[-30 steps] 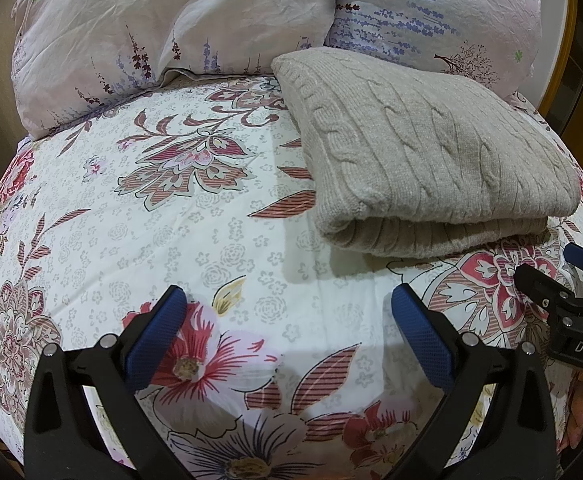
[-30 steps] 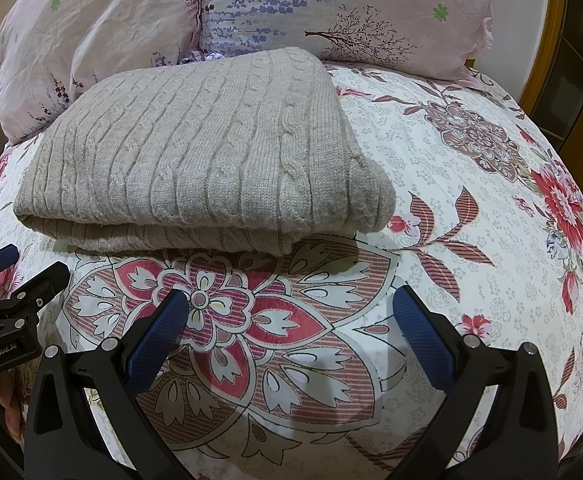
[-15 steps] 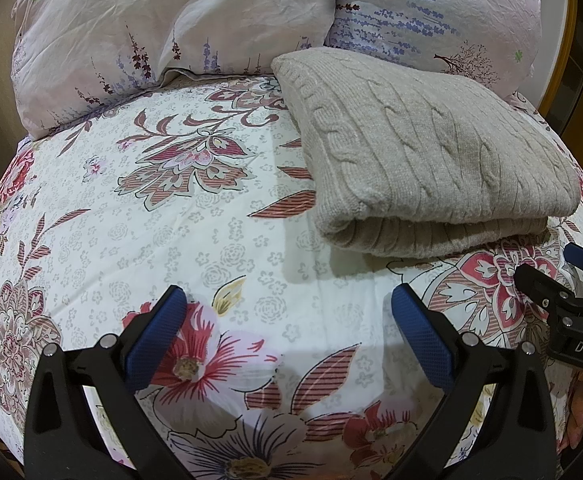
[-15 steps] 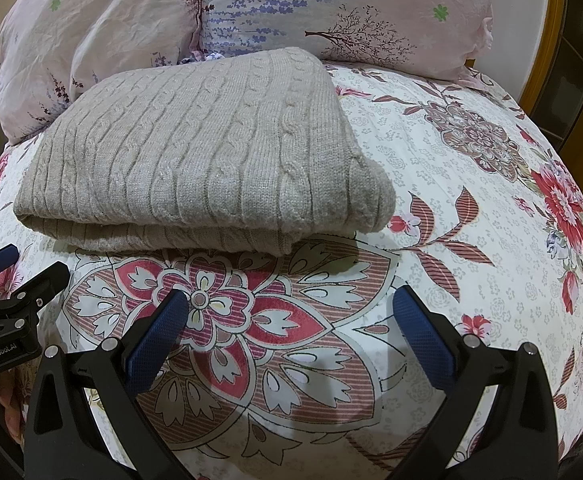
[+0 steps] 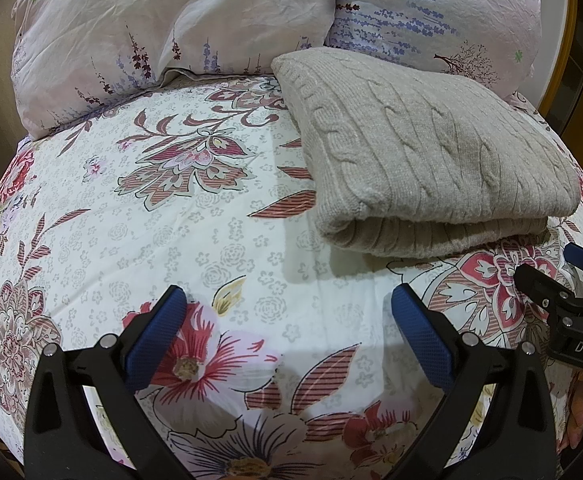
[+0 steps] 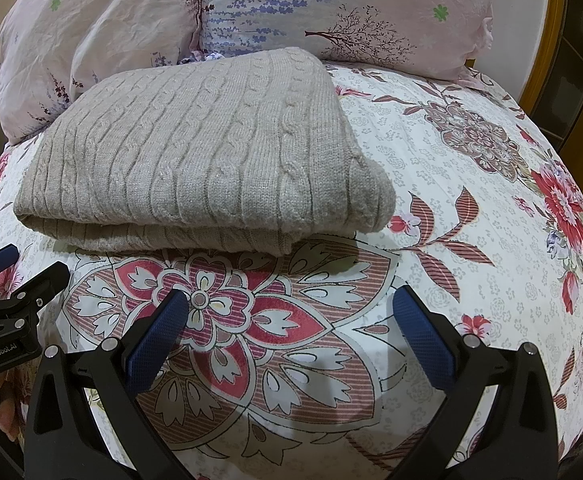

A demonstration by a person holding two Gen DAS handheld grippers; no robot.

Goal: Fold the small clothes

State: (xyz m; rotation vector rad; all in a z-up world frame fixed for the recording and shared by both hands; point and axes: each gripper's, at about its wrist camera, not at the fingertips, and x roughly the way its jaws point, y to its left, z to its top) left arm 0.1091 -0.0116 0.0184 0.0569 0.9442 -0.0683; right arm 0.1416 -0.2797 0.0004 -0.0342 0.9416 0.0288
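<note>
A beige cable-knit sweater (image 5: 423,156) lies folded in a neat rectangle on the floral bed sheet (image 5: 171,224), in front of the pillows. It also shows in the right wrist view (image 6: 195,160). My left gripper (image 5: 287,320) is open and empty, hovering over the sheet in front of and left of the sweater. My right gripper (image 6: 291,316) is open and empty, just in front of the sweater's near folded edge. Each gripper shows at the edge of the other's view.
Two pale floral pillows (image 5: 171,20) (image 6: 351,4) lean at the head of the bed behind the sweater. A wooden frame (image 6: 547,40) stands at the right. The bed sheet (image 6: 471,200) stretches to the right of the sweater.
</note>
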